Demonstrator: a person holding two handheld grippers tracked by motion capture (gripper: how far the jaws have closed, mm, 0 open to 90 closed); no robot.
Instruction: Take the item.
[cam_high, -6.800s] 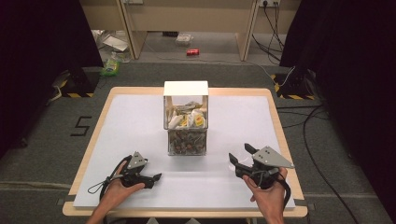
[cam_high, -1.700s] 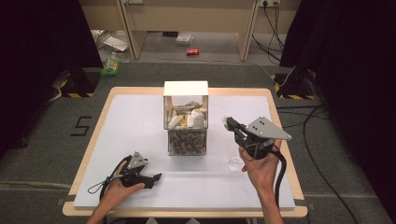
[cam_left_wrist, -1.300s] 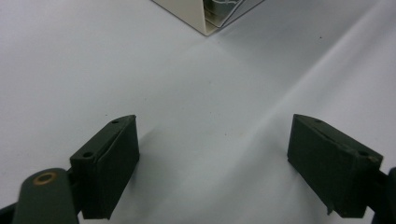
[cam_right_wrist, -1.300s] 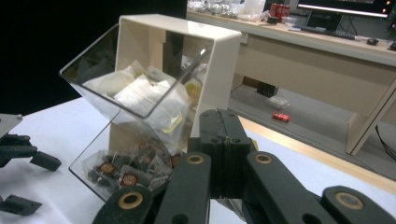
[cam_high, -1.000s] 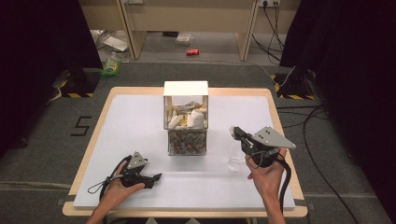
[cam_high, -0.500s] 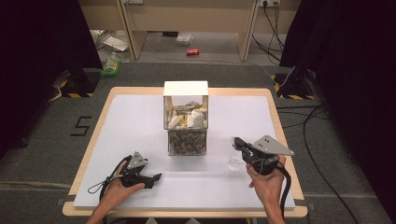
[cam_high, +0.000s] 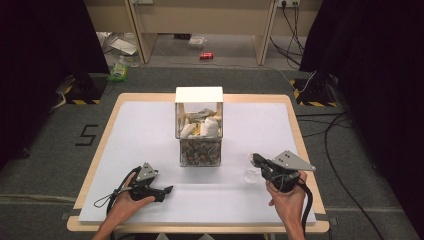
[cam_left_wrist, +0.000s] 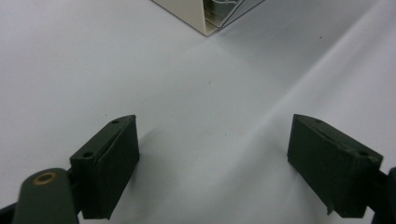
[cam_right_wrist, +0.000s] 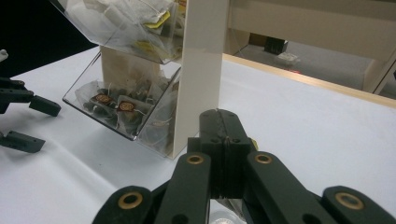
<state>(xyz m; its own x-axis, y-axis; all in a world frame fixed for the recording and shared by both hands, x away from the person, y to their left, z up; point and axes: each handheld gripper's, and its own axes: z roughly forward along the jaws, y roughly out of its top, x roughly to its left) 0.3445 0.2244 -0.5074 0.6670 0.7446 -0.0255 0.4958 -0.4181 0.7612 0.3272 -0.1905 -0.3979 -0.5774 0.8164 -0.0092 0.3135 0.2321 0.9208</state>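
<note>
1. The tea bag, in a clear wrapper, hangs just under the tips of my right claw. It is at the near right of the table, to the right of the box and nearer than it. I cannot tell whether it touches the table top.
2. My right claw is clenched, its jaws pressed flat together on the top of that tea bag. In the right gripper view only a thin seam shows between them, with a small yellow bit at their side.
3. My right hand holds that claw with its tips pointing left and far, toward the box.
4. The box stands upright in the middle of the table. Its upper tray holds pale tea bags and its lower tray holds dark ones.
5. My left claw lies at the near left, well apart from the box, with my left hand on it.
6. That claw is released. In the left gripper view its jaws stand wide over bare white table, and a corner of the box shows far ahead.
</note>
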